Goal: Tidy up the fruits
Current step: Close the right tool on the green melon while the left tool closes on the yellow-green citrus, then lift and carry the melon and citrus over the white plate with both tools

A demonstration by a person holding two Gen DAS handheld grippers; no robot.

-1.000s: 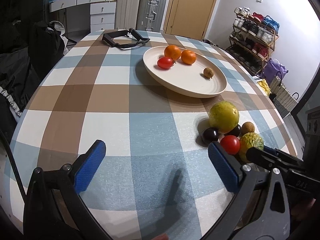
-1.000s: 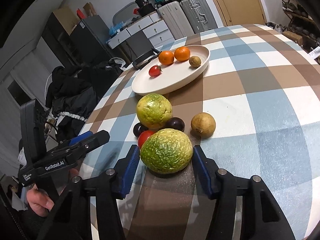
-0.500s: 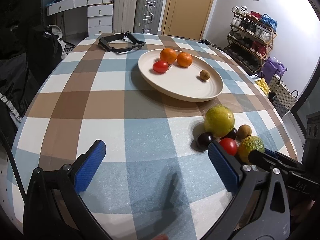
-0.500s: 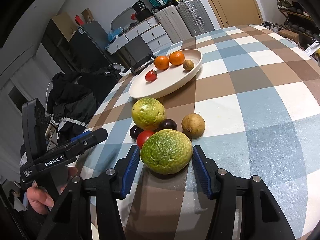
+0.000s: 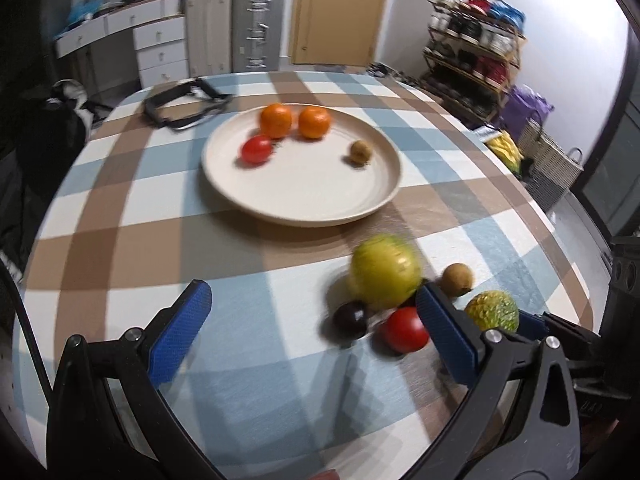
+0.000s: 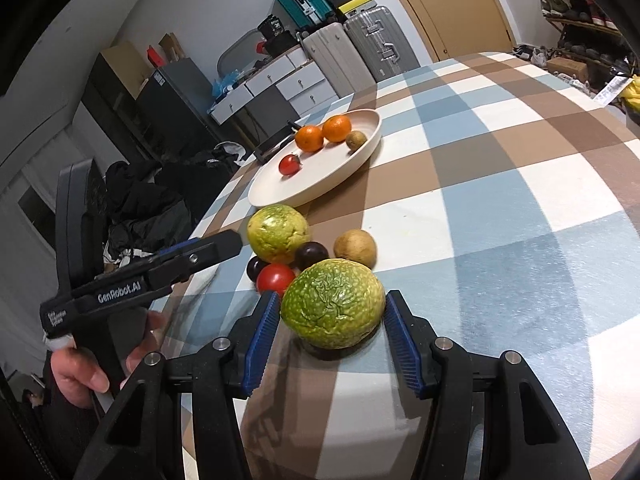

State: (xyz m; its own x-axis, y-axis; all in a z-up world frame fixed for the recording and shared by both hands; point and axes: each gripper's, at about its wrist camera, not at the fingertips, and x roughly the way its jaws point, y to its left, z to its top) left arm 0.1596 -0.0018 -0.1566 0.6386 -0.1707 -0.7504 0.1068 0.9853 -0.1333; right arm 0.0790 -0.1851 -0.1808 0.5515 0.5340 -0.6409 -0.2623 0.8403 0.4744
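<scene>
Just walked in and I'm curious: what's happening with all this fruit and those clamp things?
A person holds a two-finger gripper in each hand, sorting fruit onto a plate. The right gripper has its blue pads on either side of a wrinkled green fruit on the table. The left gripper hangs open beside the loose pile. Two oranges, a tomato and a small brown fruit already sit on the plate.

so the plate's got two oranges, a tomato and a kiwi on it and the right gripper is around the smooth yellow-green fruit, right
Not quite. In the right wrist view the right gripper brackets the wrinkled green fruit; the smooth yellow-green fruit sits behind it. The plate contents are right.
</scene>
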